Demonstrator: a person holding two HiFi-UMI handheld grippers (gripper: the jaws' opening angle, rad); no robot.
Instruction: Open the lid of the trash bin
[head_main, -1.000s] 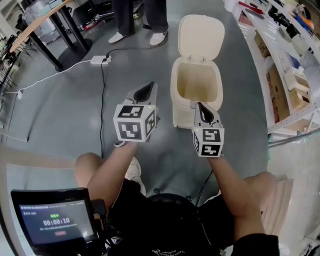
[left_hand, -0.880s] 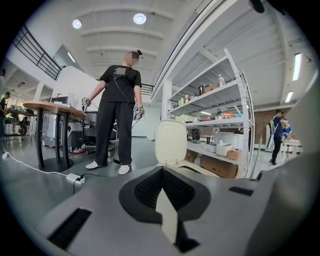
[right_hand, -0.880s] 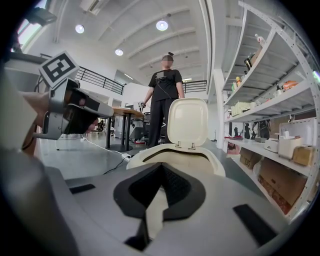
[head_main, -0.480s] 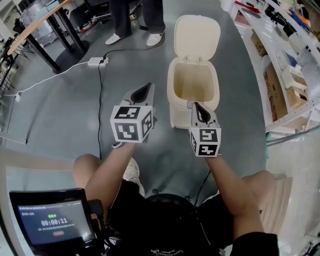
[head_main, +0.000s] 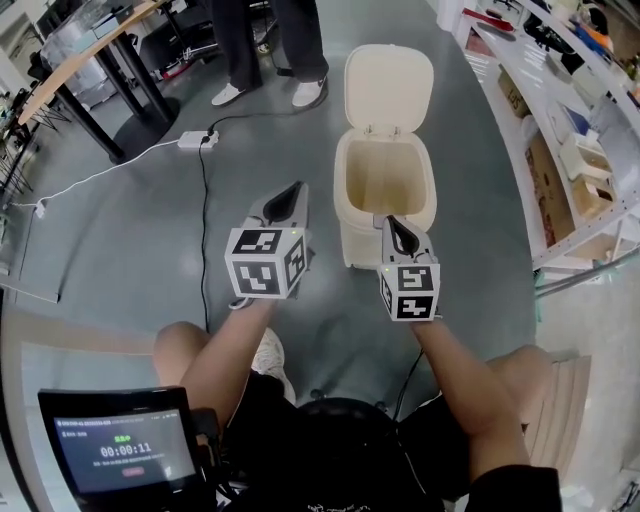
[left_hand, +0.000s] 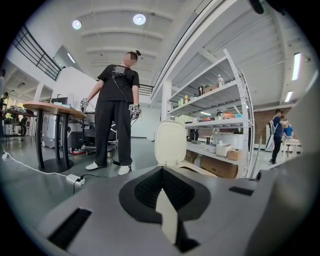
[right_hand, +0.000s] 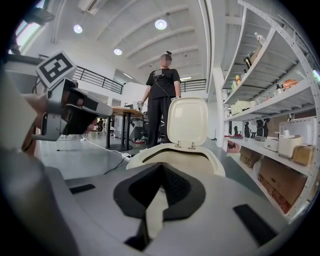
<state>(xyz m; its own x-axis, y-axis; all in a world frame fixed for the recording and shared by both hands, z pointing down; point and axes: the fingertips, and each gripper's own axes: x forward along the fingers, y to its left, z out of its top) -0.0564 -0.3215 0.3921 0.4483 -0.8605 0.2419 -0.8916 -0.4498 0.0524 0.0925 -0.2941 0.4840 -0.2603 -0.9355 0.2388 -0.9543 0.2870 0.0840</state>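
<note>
Two claws showed in the head view, side by side and each held in a hand. The left claw (head_main: 287, 197) had its jaws drawn together on nothing. The right claw (head_main: 401, 232) looked the same, jaws narrow to the tip. The trash bin (head_main: 357, 243) stood on the grey floor (head_main: 120, 240) just ahead of the right claw and ahead-right of the left claw. Its lid (head_main: 389, 88) was already up, tilted back on the side far from both claws, and the inside was bare. The right claw's tip overlapped the bin's near rim, but contact could not be told. A black cable (head_main: 205, 215) ran along the floor to the left of the left claw. It led to a white power strip (head_main: 195, 140), and beyond that stood a person's legs (head_main: 270, 45).

In the left gripper view the pads met at the tip with nothing between them. The raised lid (left_hand: 171, 142) rose just beyond and slightly right of that tip. A standing person (left_hand: 117, 100) was further off to its left, and a shelf rack (left_hand: 220, 97) to its right.

In the right gripper view the jaws were likewise closed and empty. The bin's open rim (right_hand: 146, 154) lay directly beyond the tip, with the upright lid (right_hand: 187, 120) behind it. The left claw appeared off to the left.
</note>
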